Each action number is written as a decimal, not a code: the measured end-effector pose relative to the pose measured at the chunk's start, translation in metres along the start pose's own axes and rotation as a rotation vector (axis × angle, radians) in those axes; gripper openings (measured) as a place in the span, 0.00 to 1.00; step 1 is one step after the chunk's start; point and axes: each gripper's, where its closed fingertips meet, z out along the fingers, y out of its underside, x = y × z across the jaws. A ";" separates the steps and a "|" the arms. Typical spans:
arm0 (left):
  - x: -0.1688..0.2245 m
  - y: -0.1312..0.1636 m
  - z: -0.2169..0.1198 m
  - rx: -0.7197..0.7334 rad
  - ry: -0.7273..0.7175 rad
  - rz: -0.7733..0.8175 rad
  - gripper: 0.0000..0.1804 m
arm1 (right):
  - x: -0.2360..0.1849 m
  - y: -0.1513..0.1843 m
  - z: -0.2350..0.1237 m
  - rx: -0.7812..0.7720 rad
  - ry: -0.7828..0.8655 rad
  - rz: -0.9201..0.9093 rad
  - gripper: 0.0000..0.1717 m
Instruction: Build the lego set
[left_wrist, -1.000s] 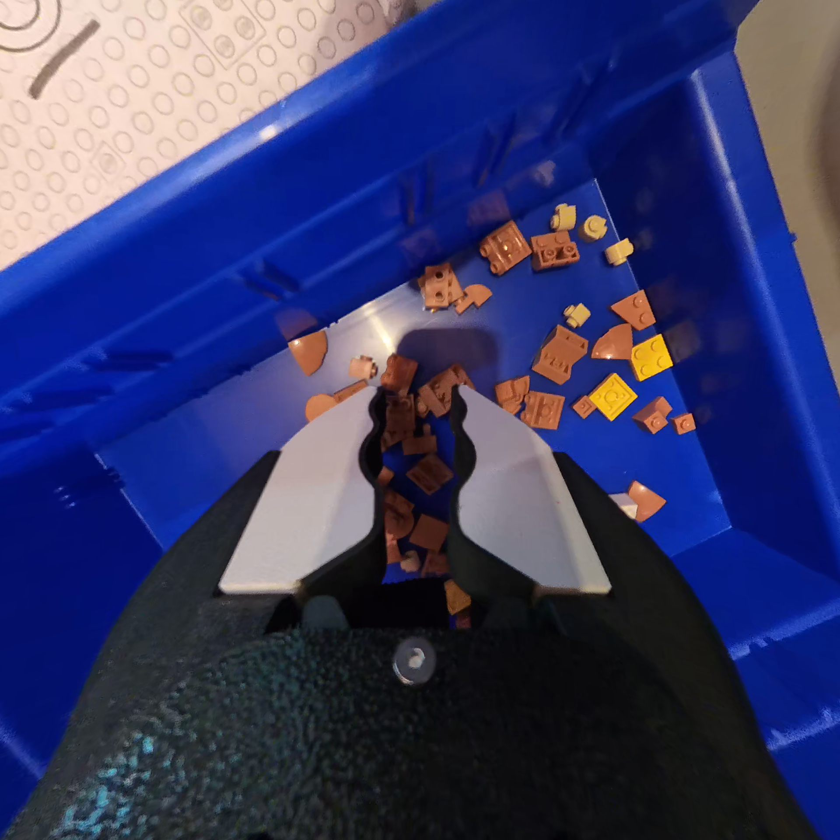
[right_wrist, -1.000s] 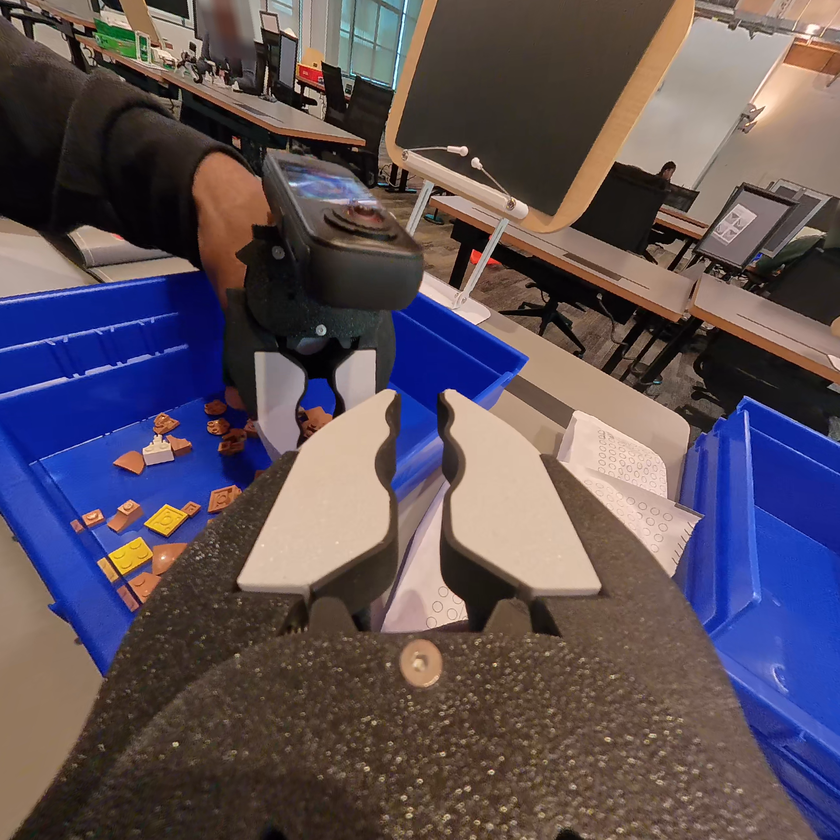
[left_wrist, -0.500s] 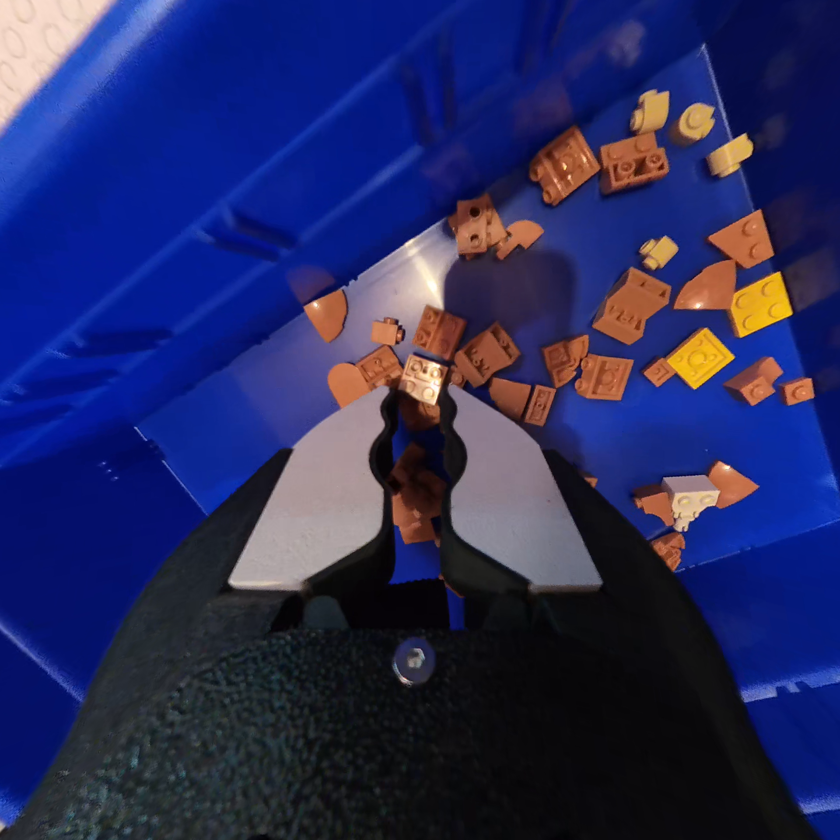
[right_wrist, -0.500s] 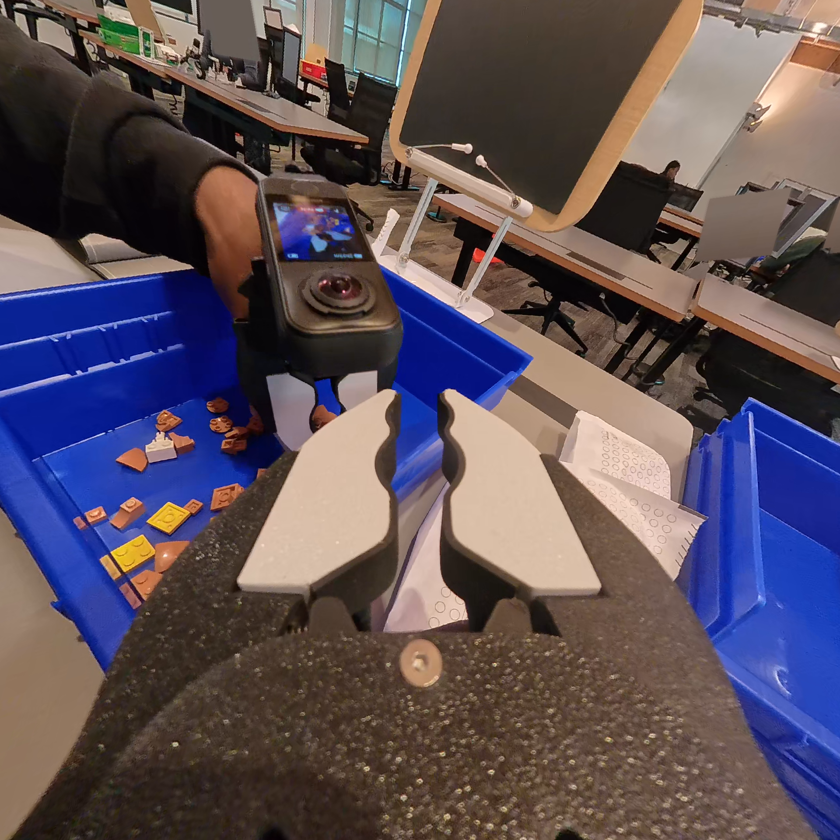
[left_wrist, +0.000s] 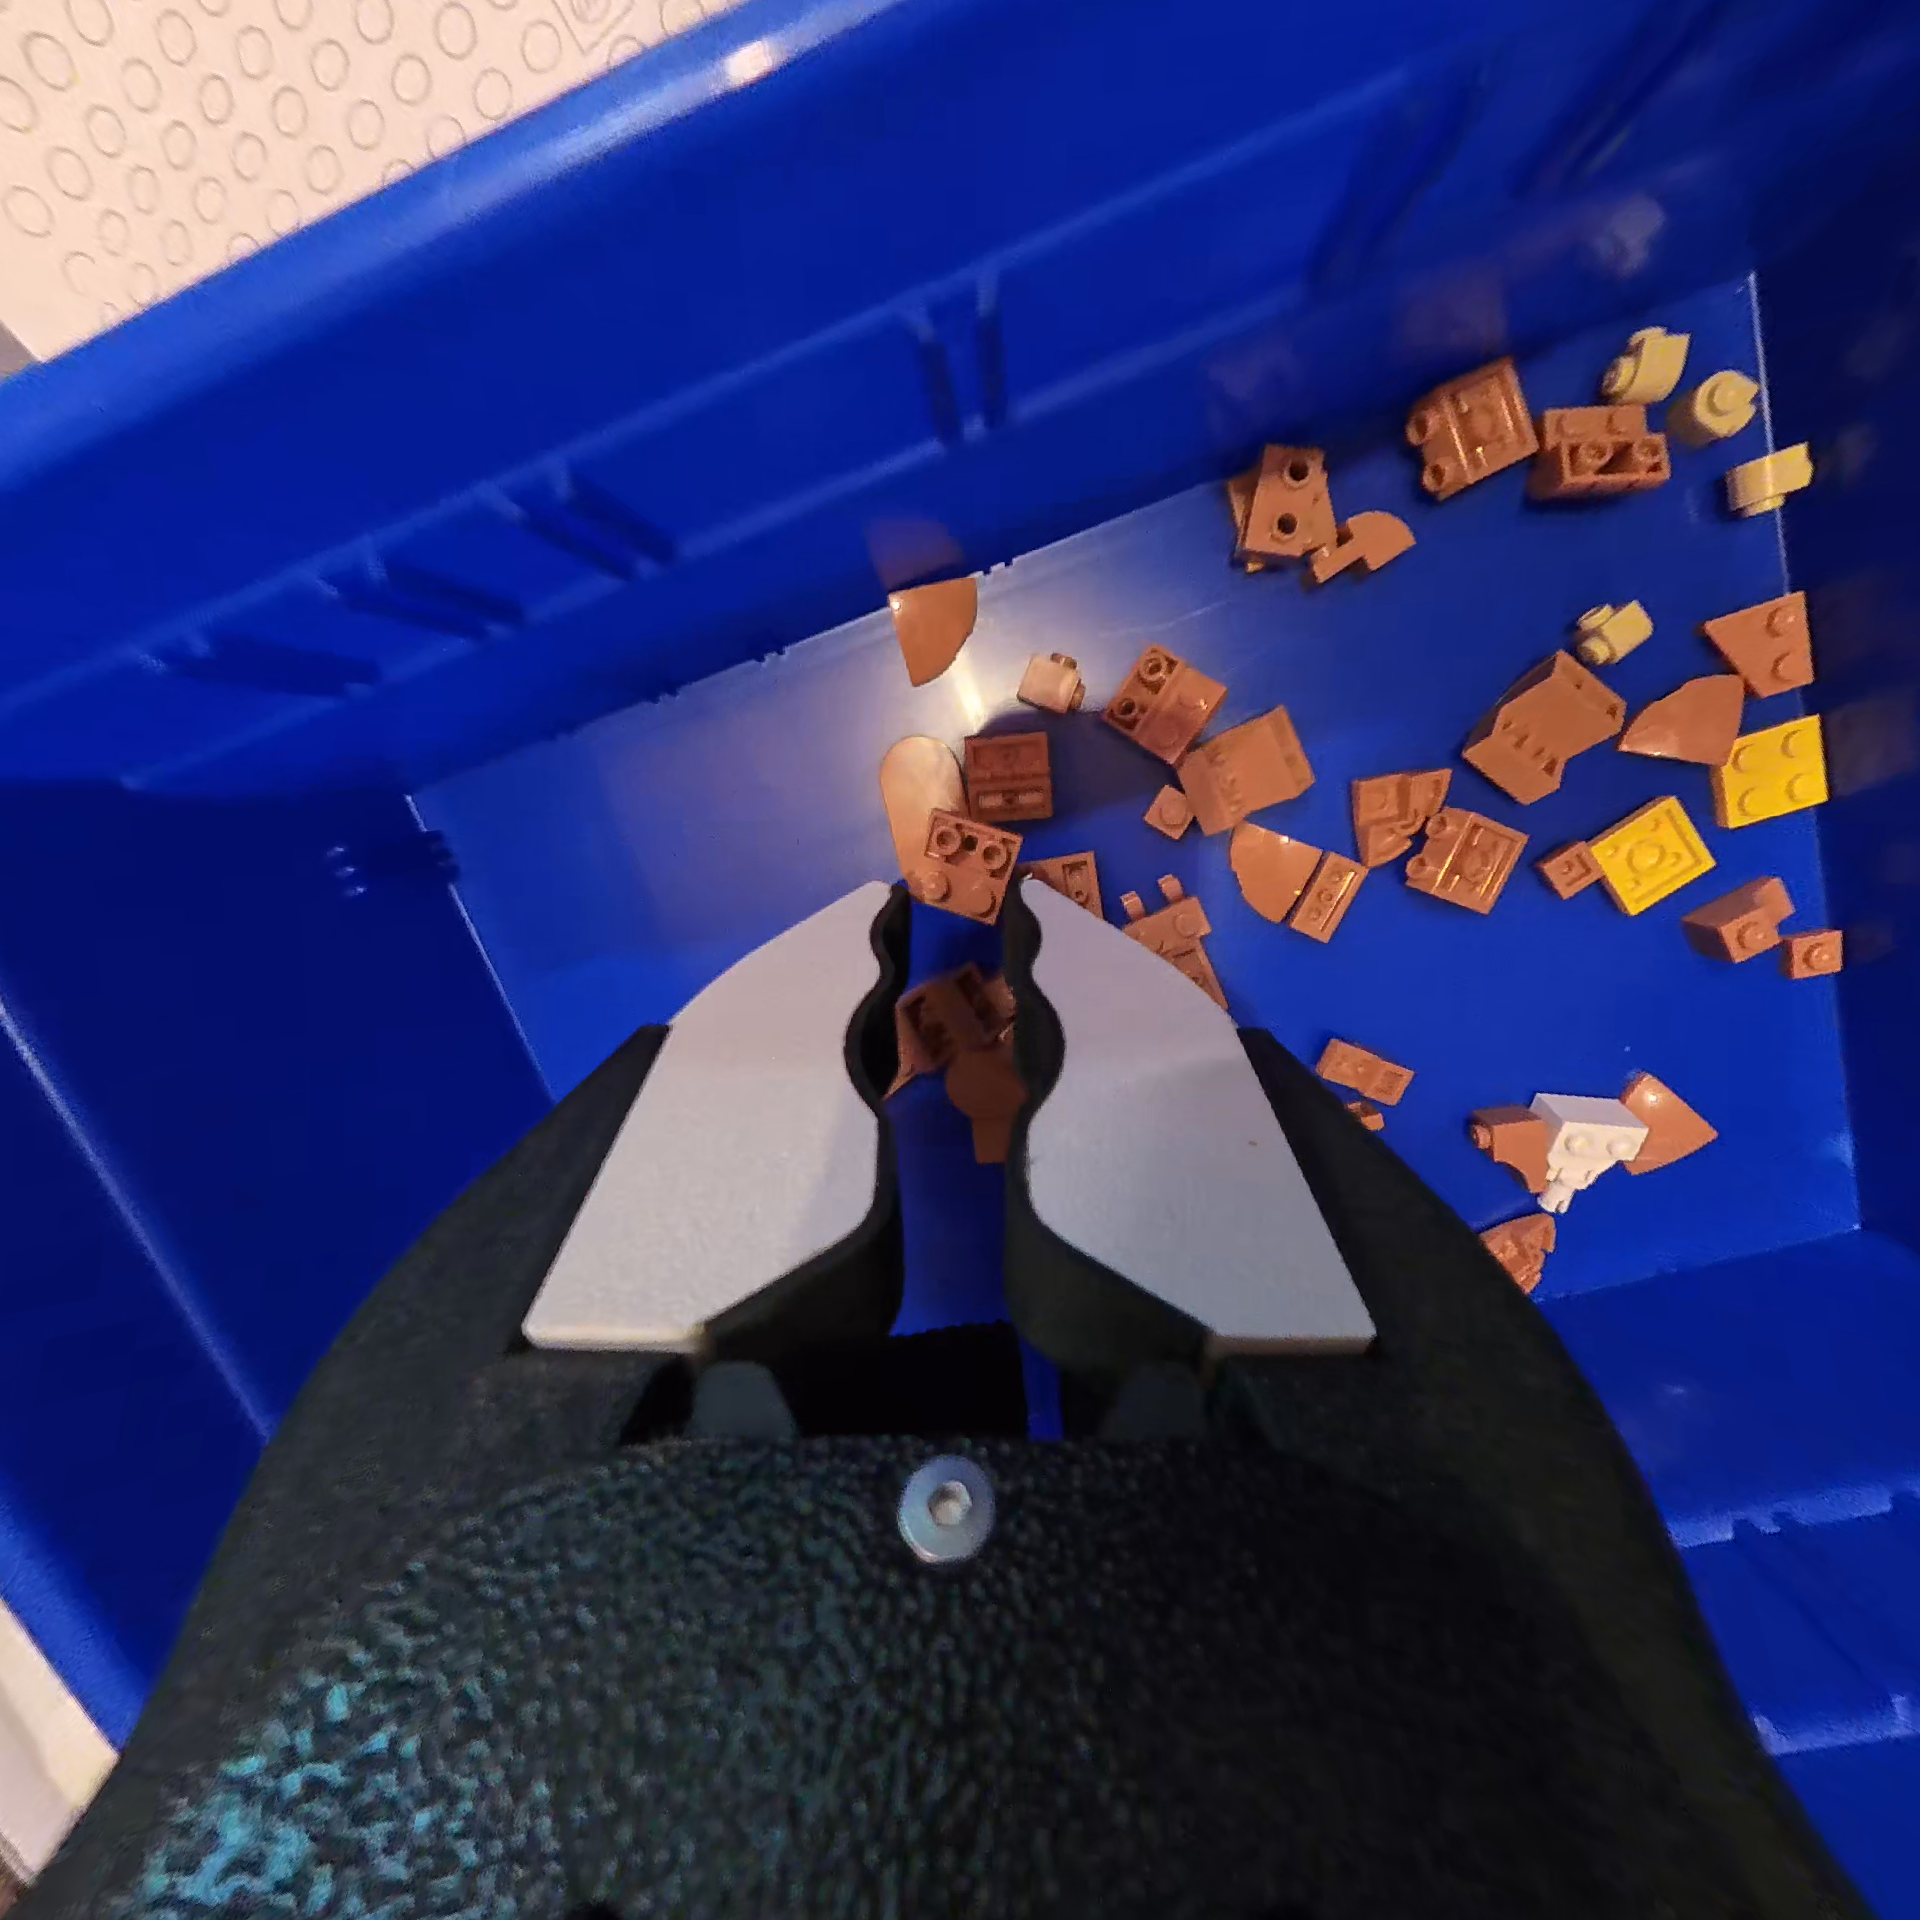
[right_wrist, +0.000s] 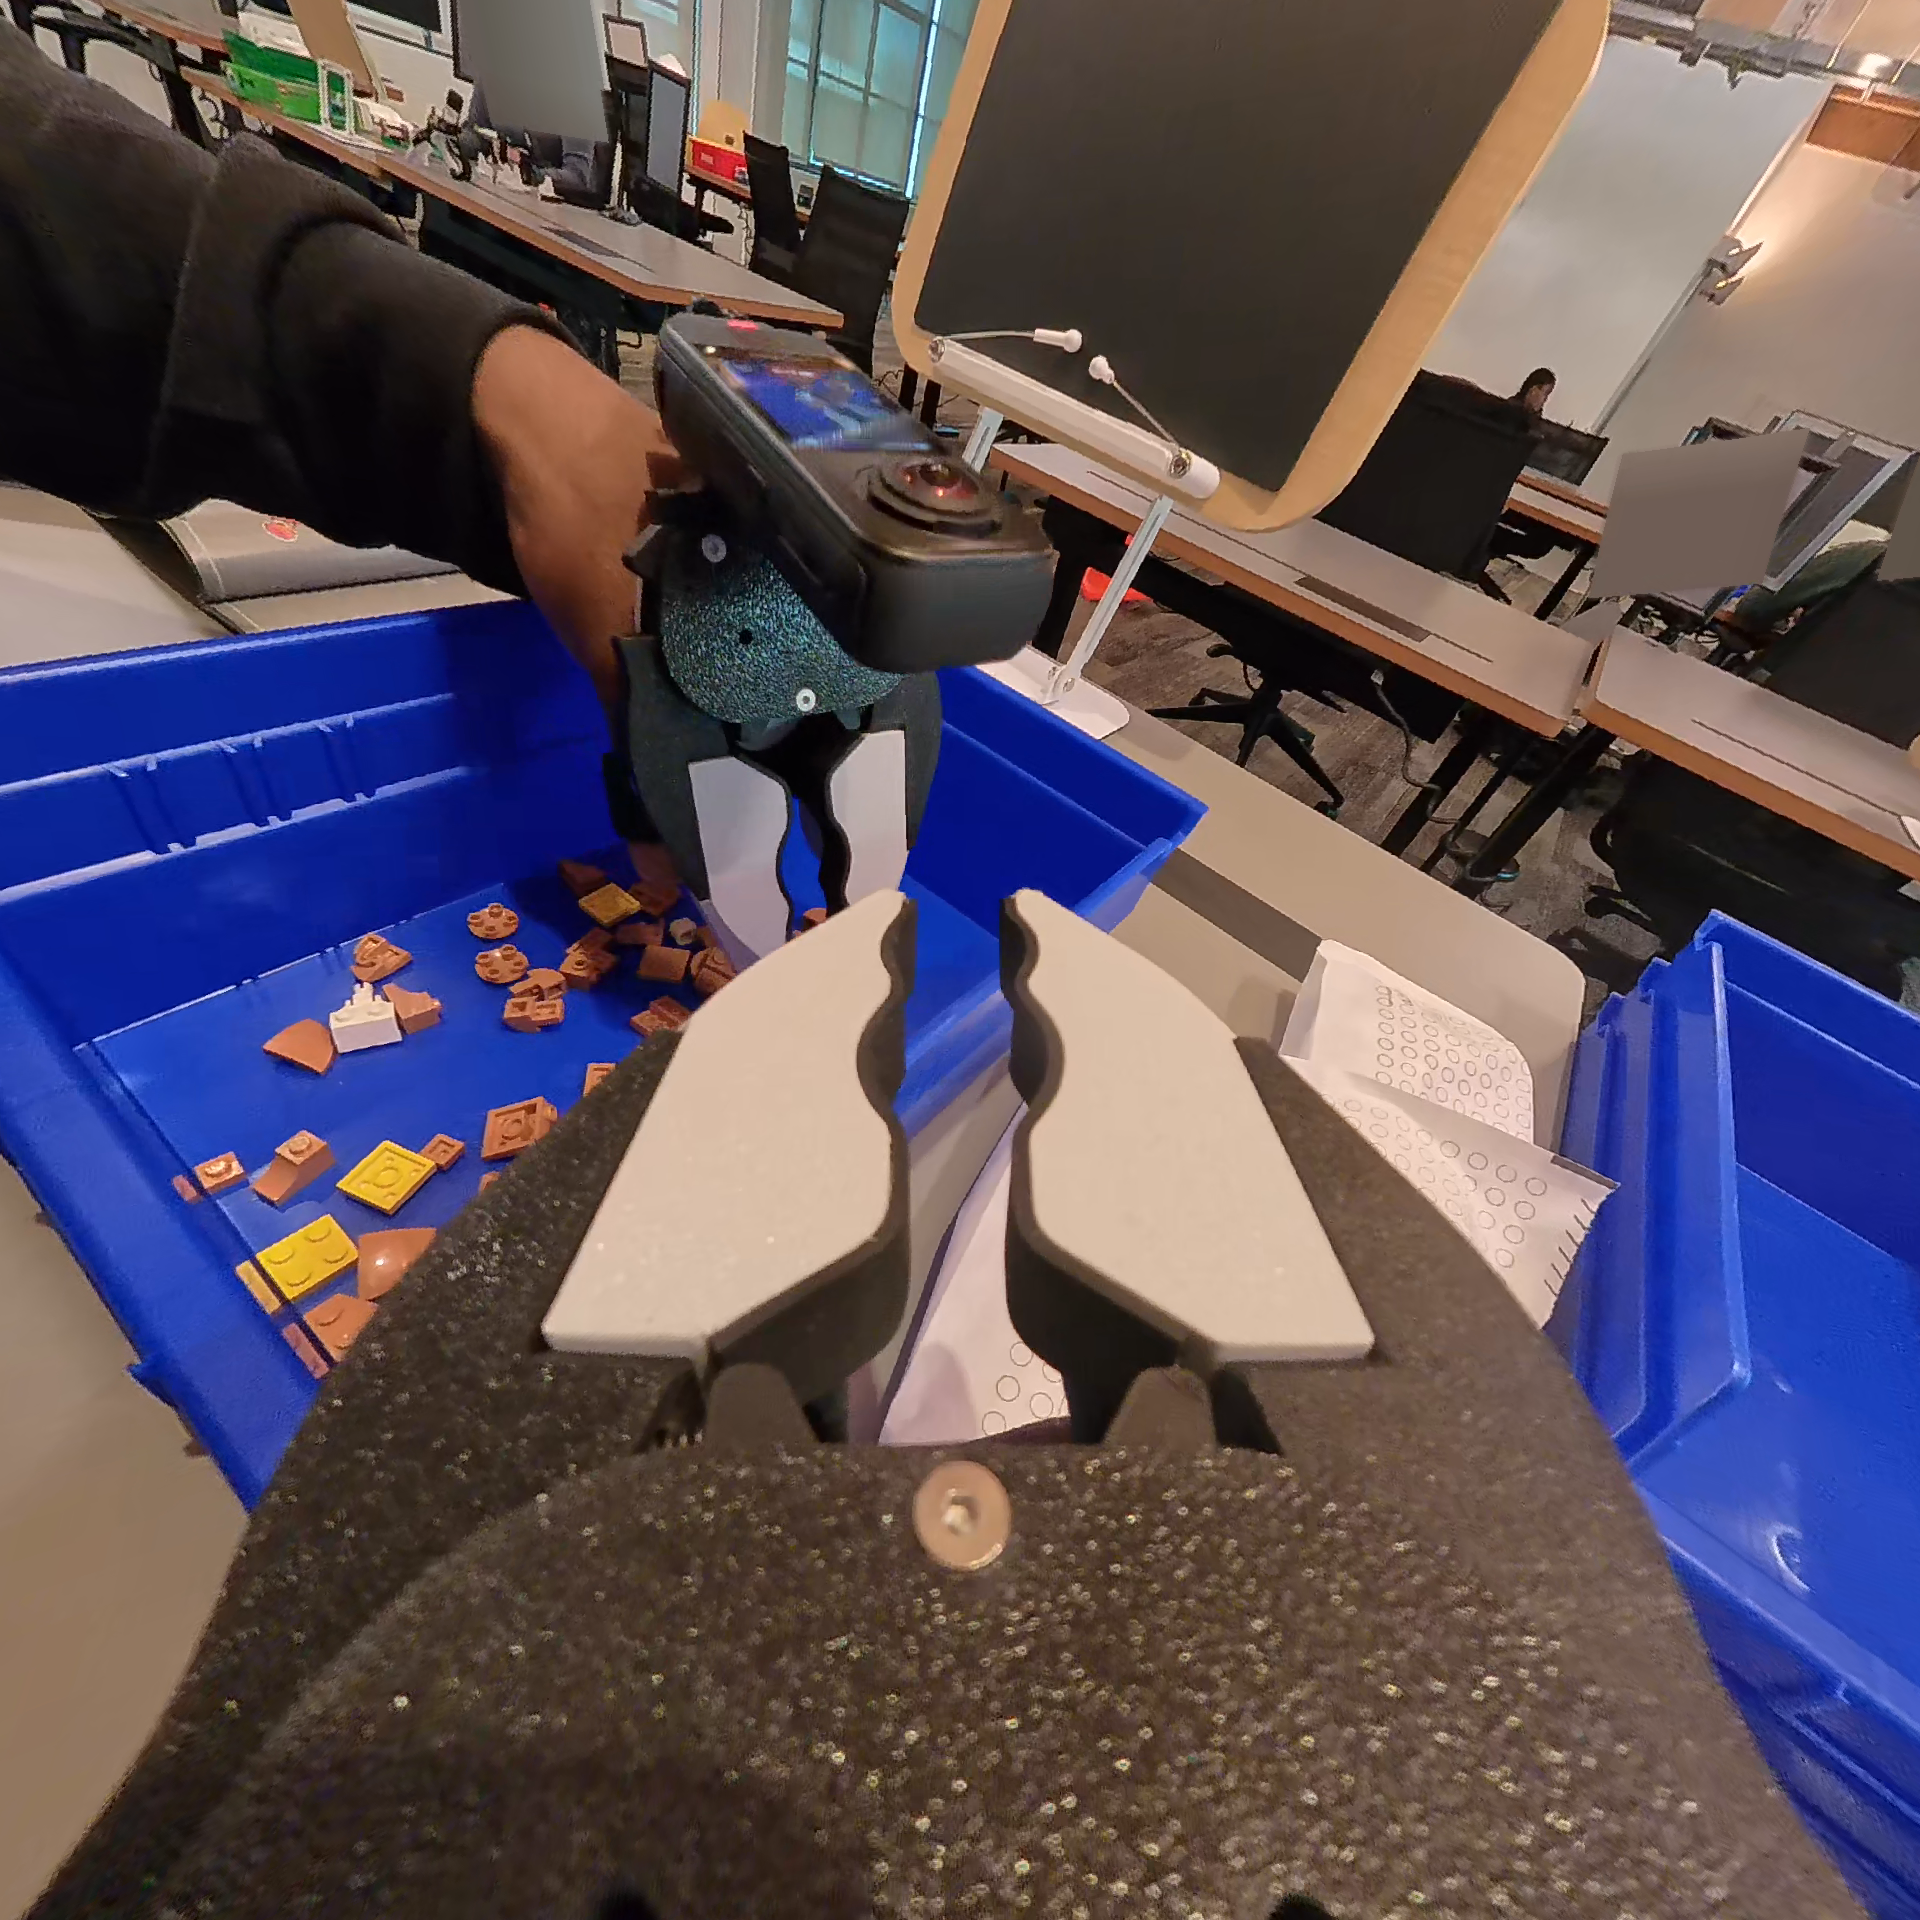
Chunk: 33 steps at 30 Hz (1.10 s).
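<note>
Left tool (left_wrist: 957, 902): fingers drawn narrow, tips pinching a small brown studded plate (left_wrist: 964, 862) that juts out past them above the bin floor.
Right tool (right_wrist: 957, 920): fingers narrow with a clear slot between them, nothing in it; it hangs over the gap between the two bins, above the desk (right_wrist: 1382, 914).
Left bin (left_wrist: 644, 436): blue; its floor carries scattered small brown bricks (left_wrist: 1242, 769), two yellow plates (left_wrist: 1652, 854), a few tan round pieces (left_wrist: 1720, 407) and one white piece (left_wrist: 1579, 1132).
Only in the left wrist view: the pinched plate itself, its studs, and the brown pieces lying under the finger slot; also a pale sheet printed with circles (left_wrist: 208, 135) beyond the bin's far wall.
Only in the right wrist view: the left tool seen from the front (right_wrist: 795, 883), pointing down into the bin, with a black camera (right_wrist: 852, 509) mounted on top and a hand (right_wrist: 566, 499) in a dark sleeve gripping it; its tips are hidden behind the right tool's finger, so the plate does not show here.
Also right wrist view alone: a second blue bin (right_wrist: 1766, 1247) at right, folded sheets printed with circles (right_wrist: 1444, 1122) between the bins, a dark board with wooden rim (right_wrist: 1247, 229) on a white stand, office desks and chairs behind.
</note>
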 end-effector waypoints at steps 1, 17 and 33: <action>0.000 0.000 0.000 -0.006 -0.004 -0.001 0.10 | 0.000 0.000 0.000 0.000 0.000 0.000 0.09; -0.012 0.005 0.003 -0.050 -0.064 -0.043 0.10 | 0.000 0.000 0.000 -0.001 -0.002 0.002 0.09; -0.016 0.005 0.001 -0.050 -0.084 -0.053 0.11 | 0.000 0.001 0.000 -0.002 -0.004 0.002 0.09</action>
